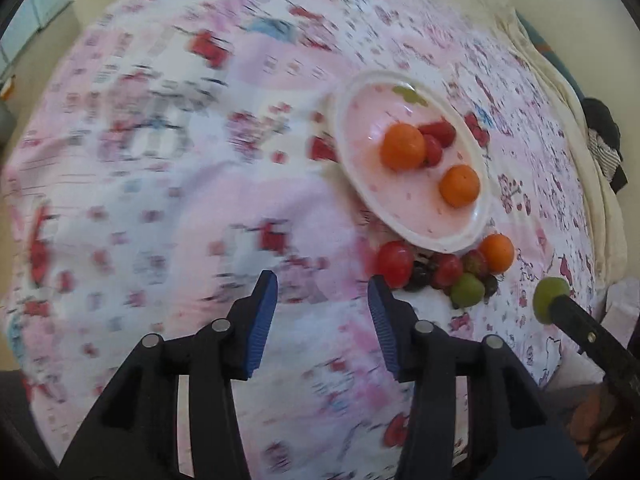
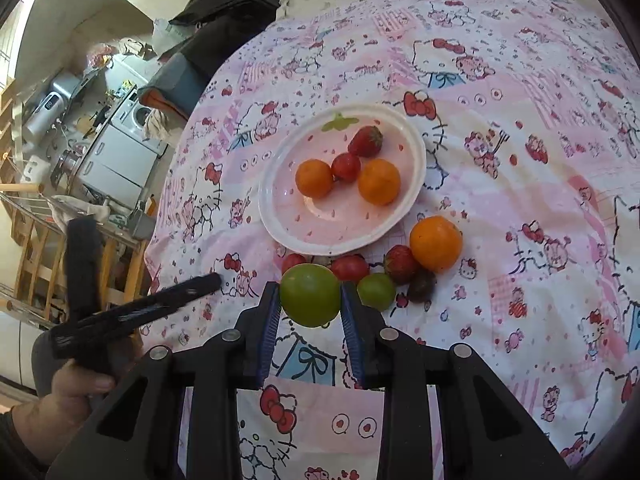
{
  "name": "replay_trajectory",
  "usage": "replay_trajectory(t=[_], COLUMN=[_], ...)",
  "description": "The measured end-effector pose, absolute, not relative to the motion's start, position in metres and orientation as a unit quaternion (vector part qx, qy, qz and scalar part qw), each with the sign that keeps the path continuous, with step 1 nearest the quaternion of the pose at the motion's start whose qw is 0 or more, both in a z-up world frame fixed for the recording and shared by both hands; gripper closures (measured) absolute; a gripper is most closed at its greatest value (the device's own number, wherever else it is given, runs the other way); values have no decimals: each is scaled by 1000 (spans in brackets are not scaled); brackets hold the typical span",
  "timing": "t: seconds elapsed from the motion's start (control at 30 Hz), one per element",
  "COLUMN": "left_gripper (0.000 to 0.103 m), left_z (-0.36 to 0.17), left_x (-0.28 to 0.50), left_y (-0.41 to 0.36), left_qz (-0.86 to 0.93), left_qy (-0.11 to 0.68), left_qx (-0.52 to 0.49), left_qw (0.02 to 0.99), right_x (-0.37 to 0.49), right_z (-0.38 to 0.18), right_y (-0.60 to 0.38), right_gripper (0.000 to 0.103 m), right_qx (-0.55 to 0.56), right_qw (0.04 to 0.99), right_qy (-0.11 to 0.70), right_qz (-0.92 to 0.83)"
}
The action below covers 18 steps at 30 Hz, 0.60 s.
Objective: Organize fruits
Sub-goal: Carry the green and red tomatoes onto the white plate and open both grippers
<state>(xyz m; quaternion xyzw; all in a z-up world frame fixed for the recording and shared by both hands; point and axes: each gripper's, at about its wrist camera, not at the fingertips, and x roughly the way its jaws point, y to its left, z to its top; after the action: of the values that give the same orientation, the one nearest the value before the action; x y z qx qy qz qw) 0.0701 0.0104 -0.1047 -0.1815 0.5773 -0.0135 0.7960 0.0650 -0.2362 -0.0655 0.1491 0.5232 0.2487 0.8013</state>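
A white and pink plate (image 2: 408, 142) (image 1: 478, 224) lies on the Hello Kitty sheet and holds two oranges (image 2: 379, 181), a red tomato (image 2: 346, 167) and a strawberry (image 2: 366, 141). Below it lie loose fruits: an orange (image 2: 436, 243) (image 1: 497, 253), a strawberry (image 2: 401, 264), red tomatoes (image 2: 350, 267) (image 1: 395, 263), a small green fruit (image 2: 376, 291) (image 1: 467, 290) and a dark fruit (image 2: 422, 285). My right gripper (image 2: 310, 300) is shut on a bigger green fruit (image 2: 310, 295) (image 1: 550, 298), held above the sheet. My left gripper (image 1: 322, 300) is open and empty, left of the pile.
The bed sheet (image 2: 520, 160) covers most of both views. Dark clothing (image 2: 224, 8) lies at the bed's far edge. A washing machine (image 2: 136, 114), shelves and a wooden rack (image 2: 36, 232) stand beyond the bed's left side.
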Motion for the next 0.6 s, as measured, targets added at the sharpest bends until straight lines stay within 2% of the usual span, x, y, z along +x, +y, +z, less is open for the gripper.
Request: replay_trajectory(t=[0.23, 0.33, 0.4, 0.6], left_gripper=[60, 67, 79, 82], left_z=[-121, -133, -140, -128], left_x=[99, 104, 104, 91], left_y=[-24, -32, -31, -24], left_qz=[-42, -33, -39, -42], left_qy=[586, 597, 600, 587], left_qx=[-206, -197, -208, -211], left_qw=[783, 777, 771, 781], right_x=[68, 70, 71, 72], right_z=[-64, -64, -64, -63], right_y=[-256, -259, -260, -259], right_gripper=[71, 71, 71, 71], right_qx=[177, 183, 184, 186], right_qw=[804, 804, 804, 804], right_qy=[518, 518, 517, 516], right_qz=[232, 229, 230, 231])
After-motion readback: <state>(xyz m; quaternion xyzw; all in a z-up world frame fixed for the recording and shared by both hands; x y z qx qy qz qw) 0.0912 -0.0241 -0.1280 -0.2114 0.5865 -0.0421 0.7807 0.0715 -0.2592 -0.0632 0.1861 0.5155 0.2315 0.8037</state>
